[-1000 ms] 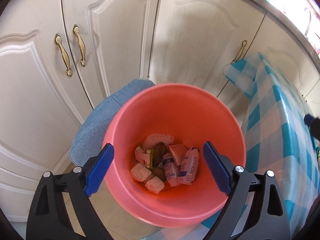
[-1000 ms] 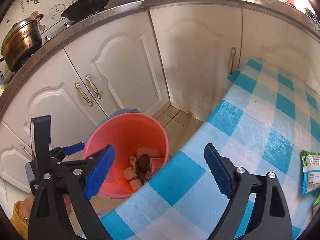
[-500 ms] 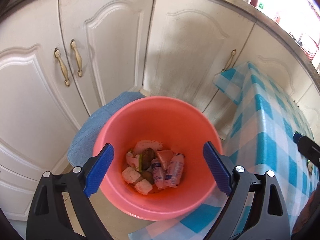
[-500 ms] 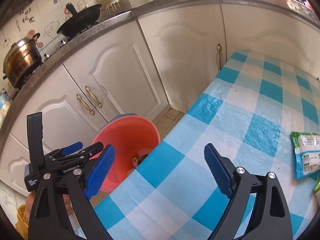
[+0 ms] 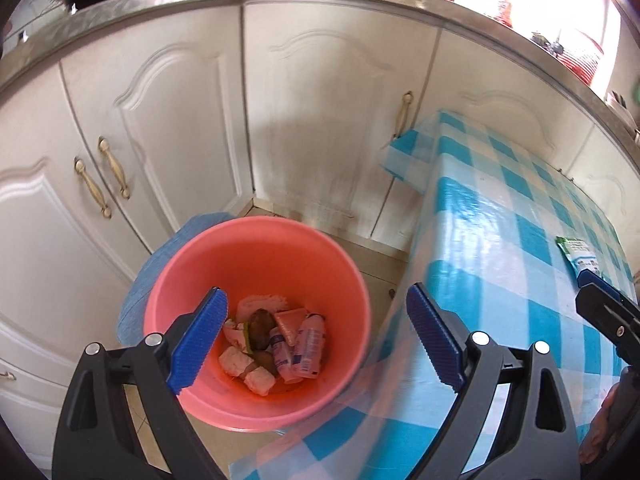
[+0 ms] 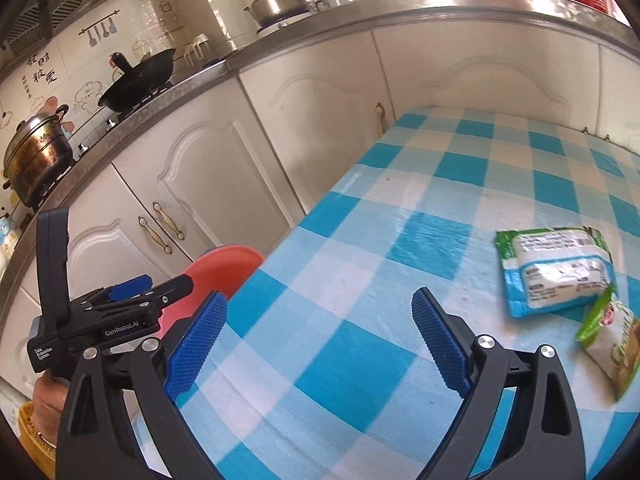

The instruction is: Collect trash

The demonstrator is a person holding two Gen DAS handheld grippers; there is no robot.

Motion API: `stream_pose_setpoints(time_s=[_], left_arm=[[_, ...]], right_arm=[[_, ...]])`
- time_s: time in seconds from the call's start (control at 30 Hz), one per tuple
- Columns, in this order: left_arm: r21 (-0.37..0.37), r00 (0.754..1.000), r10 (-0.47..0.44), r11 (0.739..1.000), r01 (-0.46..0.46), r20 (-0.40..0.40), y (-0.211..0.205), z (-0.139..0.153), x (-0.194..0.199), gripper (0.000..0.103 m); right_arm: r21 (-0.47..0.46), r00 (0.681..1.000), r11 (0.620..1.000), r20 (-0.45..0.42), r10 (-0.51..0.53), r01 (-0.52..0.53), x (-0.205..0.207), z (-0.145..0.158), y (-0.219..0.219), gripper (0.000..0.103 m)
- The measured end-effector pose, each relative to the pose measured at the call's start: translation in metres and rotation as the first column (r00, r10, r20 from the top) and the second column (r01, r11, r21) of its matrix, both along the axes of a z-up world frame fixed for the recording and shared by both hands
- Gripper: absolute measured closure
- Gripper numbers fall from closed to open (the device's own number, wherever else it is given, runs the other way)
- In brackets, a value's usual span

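Within the last second both cameras pulled back and up from the round salmon-pink plastic bucket (image 5: 256, 320). In the left wrist view it had filled the middle of the frame; now it sat smaller, in the lower centre, and more of the white cabinet doors (image 5: 168, 120) showed above it. In the right wrist view the bucket (image 6: 224, 268) slid to the left edge, half hidden by the table with the blue-and-white checked cloth (image 6: 400, 280), while two packets came into view at the right. I judged that one drop was finished and the right gripper was turning to the next piece of trash.

The left gripper (image 5: 316, 340) hung over the bucket with its blue pads wide apart and nothing between them. The right gripper (image 6: 320, 340) was also spread and empty, above the cloth.

Inside the bucket lay small white plastic bottles (image 5: 304, 344), crumpled white paper lumps (image 5: 236, 360), a brown lump (image 5: 262, 324) and a pinkish wrapper (image 5: 290, 318), all at the bottom.

Still on the table were a green-and-white flat plastic packet (image 6: 556, 268) and, just beside it at the lower right, a green snack bag (image 6: 612, 344), touching or overlapping its corner.
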State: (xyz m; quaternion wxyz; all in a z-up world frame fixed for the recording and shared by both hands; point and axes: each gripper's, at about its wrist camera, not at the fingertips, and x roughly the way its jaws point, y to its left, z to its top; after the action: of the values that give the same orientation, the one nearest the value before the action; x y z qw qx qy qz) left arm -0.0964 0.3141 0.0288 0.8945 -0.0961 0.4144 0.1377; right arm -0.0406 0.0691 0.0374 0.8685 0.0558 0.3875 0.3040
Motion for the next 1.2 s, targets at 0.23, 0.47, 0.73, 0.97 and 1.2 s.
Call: stream_pose_setpoints(time_s=[0.23,0.47,0.73,0.97,1.2], left_arm=[[0.032,0.999,-0.037,0.999,0.037,-0.003,-0.031,0.009,0.005,0.011],[0.071,0.998,-0.058,0.996,0.059,-0.014,-0.053,0.014,0.004,0.010],[0.112,0.996,-0.082,0.990,0.084,-0.024,-0.076,0.019,0.004,0.008],[0.133,0.991,-0.127,0.983,0.131,-0.037,-0.104,0.021,0.009,0.008],[0.142,0.981,-0.187,0.971,0.192,-0.048,-0.134,0.021,0.012,0.008]], right_arm=[[-0.013,0.999,0.999,0.000,-0.043,0.043,-0.006,0.002,-0.027,0.010],[0.034,0.997,0.997,0.008,-0.072,0.071,-0.008,0.004,-0.056,0.010],[0.072,0.993,0.992,0.044,-0.107,0.104,-0.011,0.010,-0.087,0.010],[0.079,0.990,0.988,0.042,-0.137,0.134,-0.013,0.009,-0.113,0.010],[0.121,0.982,0.975,0.000,-0.190,0.188,-0.008,0.007,-0.154,0.010]])
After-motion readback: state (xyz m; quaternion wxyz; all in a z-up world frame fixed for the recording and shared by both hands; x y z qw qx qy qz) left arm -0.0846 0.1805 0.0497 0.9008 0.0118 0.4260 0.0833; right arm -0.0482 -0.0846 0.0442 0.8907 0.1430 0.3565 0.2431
